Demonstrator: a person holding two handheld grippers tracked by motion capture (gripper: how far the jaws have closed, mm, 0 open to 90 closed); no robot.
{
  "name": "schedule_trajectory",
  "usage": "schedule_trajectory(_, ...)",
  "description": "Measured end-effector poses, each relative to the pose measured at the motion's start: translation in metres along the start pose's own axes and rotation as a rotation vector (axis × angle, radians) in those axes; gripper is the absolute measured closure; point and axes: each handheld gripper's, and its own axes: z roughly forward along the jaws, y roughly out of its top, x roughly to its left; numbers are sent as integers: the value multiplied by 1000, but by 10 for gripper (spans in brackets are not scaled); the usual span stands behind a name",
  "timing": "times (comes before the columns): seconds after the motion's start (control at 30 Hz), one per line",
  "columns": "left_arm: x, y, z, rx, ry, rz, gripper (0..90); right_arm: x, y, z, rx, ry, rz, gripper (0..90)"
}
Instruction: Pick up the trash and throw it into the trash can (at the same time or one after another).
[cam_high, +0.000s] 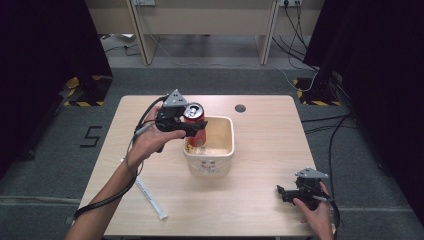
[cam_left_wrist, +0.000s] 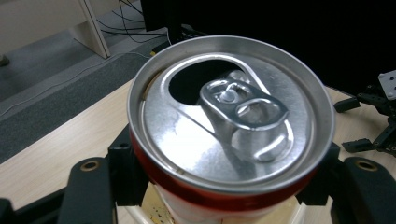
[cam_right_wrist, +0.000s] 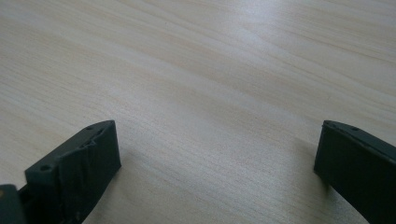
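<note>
Jaws clamped on the can – now lower it in straight

Your left gripper (cam_high: 192, 129) has both black jaws pressed against the sides of the opened red aluminium drink can (cam_high: 195, 126), which hangs upright over the near-left part of the cream square plastic tub (cam_high: 220, 161) at the middle of the pale wooden table (cam_high: 260, 200). Whether its base has met the tub floor, you cannot tell from here. Keep the can vertical as you bring it down, steer clear of the tub's left wall, and let go only once the bottom sits flat – the mouth is open, so any tilt may spill what is left. Your right gripper (cam_high: 286, 192) rests low by the table's near-right corner, jaws wide apart with nothing between them; leave it there
</note>
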Motion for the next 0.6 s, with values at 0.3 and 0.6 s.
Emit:
schedule_trajectory(0.3, 0, -6, 17, 19, 4, 0, 337, 0, 0, 0, 0, 1, 0, 3)
schedule_trajectory(0.6, 0, -16, 37, 49, 17, -1, 337, 0, 0, 0, 0, 1, 0, 3)
